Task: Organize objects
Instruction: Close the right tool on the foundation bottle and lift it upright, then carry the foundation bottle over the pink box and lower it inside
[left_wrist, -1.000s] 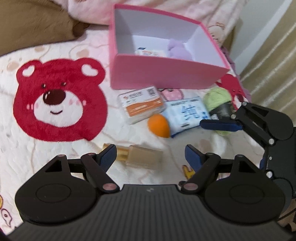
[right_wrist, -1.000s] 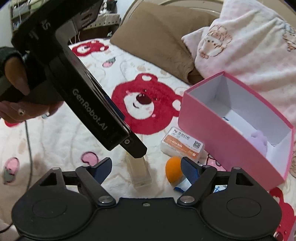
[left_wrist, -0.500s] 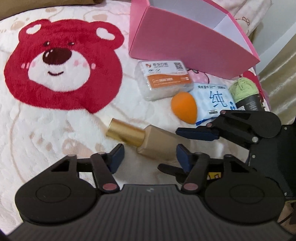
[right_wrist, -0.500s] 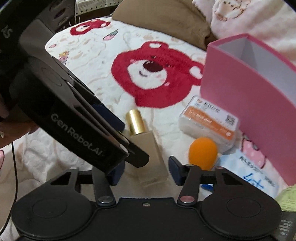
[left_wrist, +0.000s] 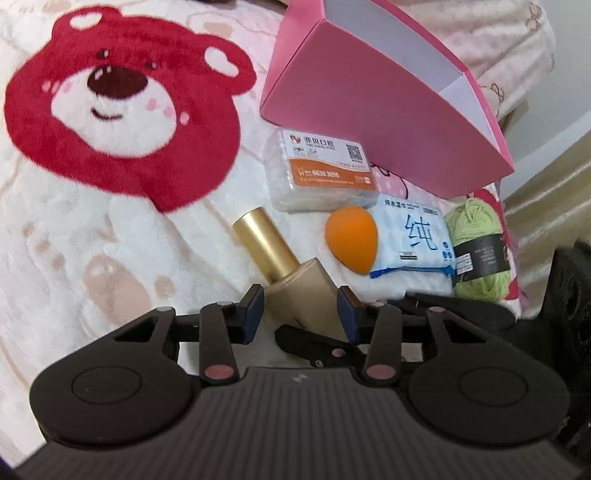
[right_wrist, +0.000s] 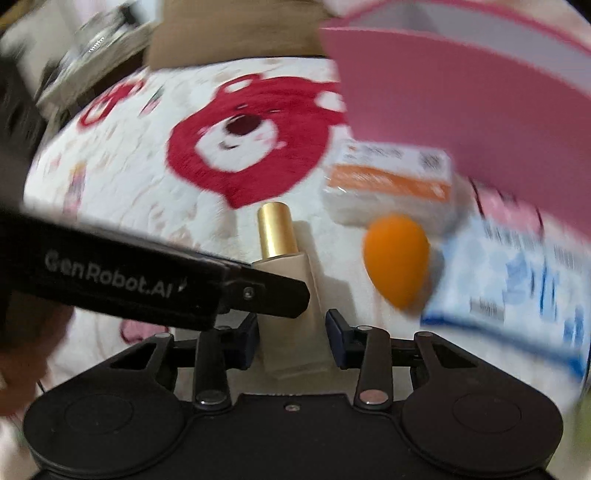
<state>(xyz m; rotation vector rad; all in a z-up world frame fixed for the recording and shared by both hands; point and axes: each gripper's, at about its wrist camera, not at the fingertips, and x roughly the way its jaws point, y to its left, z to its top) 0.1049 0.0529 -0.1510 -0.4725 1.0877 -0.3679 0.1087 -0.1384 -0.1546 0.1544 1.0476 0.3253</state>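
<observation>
My left gripper (left_wrist: 301, 310) and right gripper (right_wrist: 291, 334) both stand parted around the gold-capped foundation bottle (left_wrist: 284, 269) lying between their fingers, orange makeup sponge (left_wrist: 351, 239) just beyond, rightward.

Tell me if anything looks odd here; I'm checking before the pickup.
Both grippers, left gripper and right gripper, straddle the same gold-capped bottle, which lies on its side on the blanket. Their fingers crowd together there.

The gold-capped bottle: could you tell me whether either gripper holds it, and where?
Both grippers, left and right, straddle the bottle body; firm contact cannot be told.
</observation>
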